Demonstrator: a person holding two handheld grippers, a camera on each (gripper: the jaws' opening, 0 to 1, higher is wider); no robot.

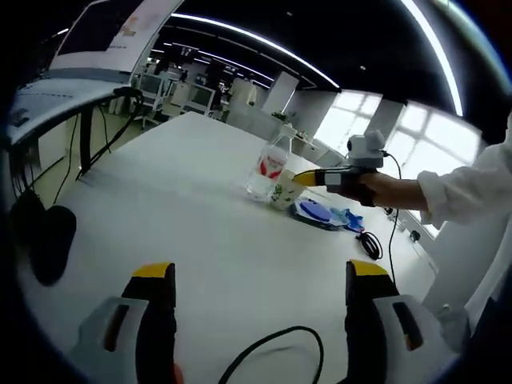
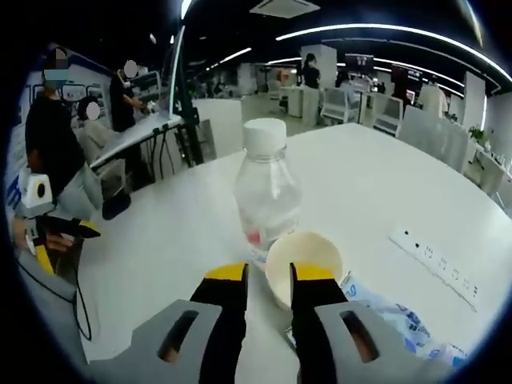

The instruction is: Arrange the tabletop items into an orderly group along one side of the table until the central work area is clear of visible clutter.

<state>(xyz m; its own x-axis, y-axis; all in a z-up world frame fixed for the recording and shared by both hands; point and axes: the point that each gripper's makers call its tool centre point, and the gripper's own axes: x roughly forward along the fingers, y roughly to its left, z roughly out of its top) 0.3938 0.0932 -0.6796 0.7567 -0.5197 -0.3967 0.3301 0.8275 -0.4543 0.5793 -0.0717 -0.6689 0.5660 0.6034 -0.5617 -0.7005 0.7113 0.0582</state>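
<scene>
While the left gripper (image 1: 260, 290) hangs low over the wide white matte table (image 1: 192, 200), its two grey jaws with yellow tips stand spread far apart, with nothing between them. A thin black cable (image 1: 276, 346) curls on the table just in front of them. At the left edge of the left gripper view a dark rounded object (image 1: 50, 240) lies on the table; what it is cannot be told. Toward the right of this view stands a clear plastic bottle with a white cap and a red label (image 1: 267, 166), and a small cream paper cup (image 1: 283, 192) stands just beside it. The right gripper (image 1: 308, 178), held by a hand in a white sleeve (image 1: 468, 192), reaches to this cup. Behind the cup lies a flat blue and white plastic packet (image 1: 320, 213), and further right a coiled black cord (image 1: 370, 244).

In the right gripper view the other gripper shows at the left edge, near seated people. The clear bottle (image 2: 266, 192) stands upright in the middle, smooth and ribbed near the top. The right gripper (image 2: 269, 280) has its yellow-tipped jaws drawn close, pinching the near rim of the round cream cup (image 2: 308, 260), which touches the bottle's base. The crinkled packet (image 2: 392, 316) lies right of the cup, and a long white power strip (image 2: 436, 268) lies further right. The room is a big dark-ceilinged office with long strip lights, desks and bright windows.
</scene>
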